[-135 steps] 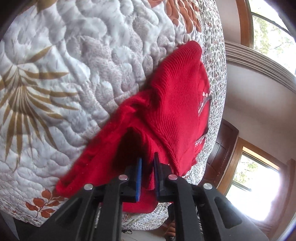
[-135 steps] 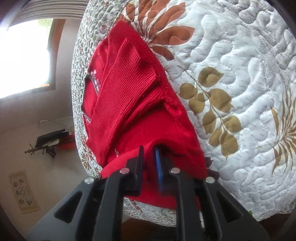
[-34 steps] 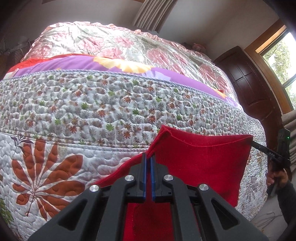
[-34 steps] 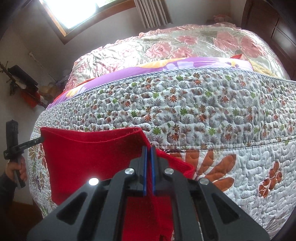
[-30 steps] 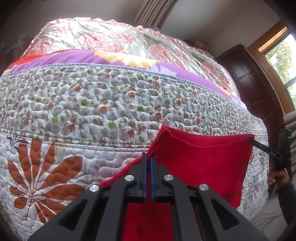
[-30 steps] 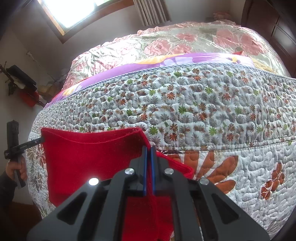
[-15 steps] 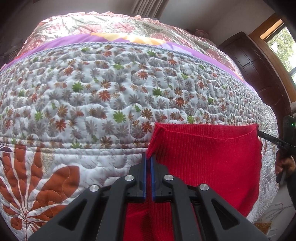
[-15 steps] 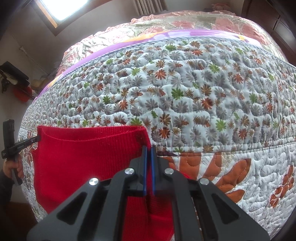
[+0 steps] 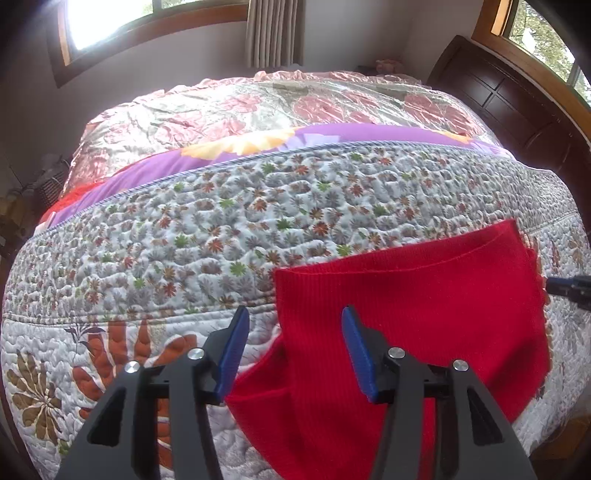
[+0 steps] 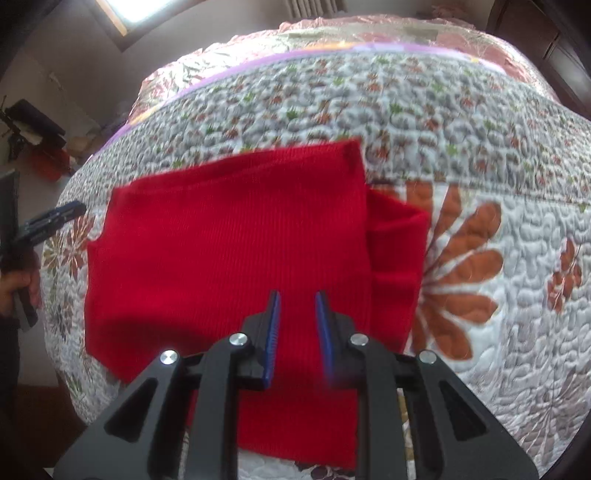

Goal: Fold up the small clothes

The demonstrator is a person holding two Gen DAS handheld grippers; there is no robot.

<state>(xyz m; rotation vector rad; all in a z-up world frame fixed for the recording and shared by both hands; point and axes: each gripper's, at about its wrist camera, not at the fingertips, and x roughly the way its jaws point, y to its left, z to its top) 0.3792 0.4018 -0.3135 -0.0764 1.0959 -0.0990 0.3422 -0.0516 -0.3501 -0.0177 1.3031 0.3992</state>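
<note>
A red knit garment (image 9: 424,314) (image 10: 229,251) lies folded flat on the quilted bedspread (image 9: 184,240) (image 10: 461,140). In the left wrist view my left gripper (image 9: 291,325) stands open just above the garment's left corner, with nothing between its blue pads. My right gripper (image 10: 297,306) is open over the garment's near edge in the right wrist view. The right gripper's tip (image 9: 569,290) shows at the garment's right side in the left wrist view. At the left of the right wrist view, the left gripper (image 10: 55,218) is held in a hand (image 10: 18,284).
The bed fills both views, with a purple and pink cover (image 9: 295,122) further back. A dark wooden headboard (image 9: 517,110) stands at the right. A window (image 9: 110,22) and curtain (image 9: 275,31) are behind the bed. Dark clutter (image 10: 29,125) sits on the floor at the left.
Both grippers have opened and let go of the red garment's top edge, which now lies flat on the quilt. Both have drawn back from it.
</note>
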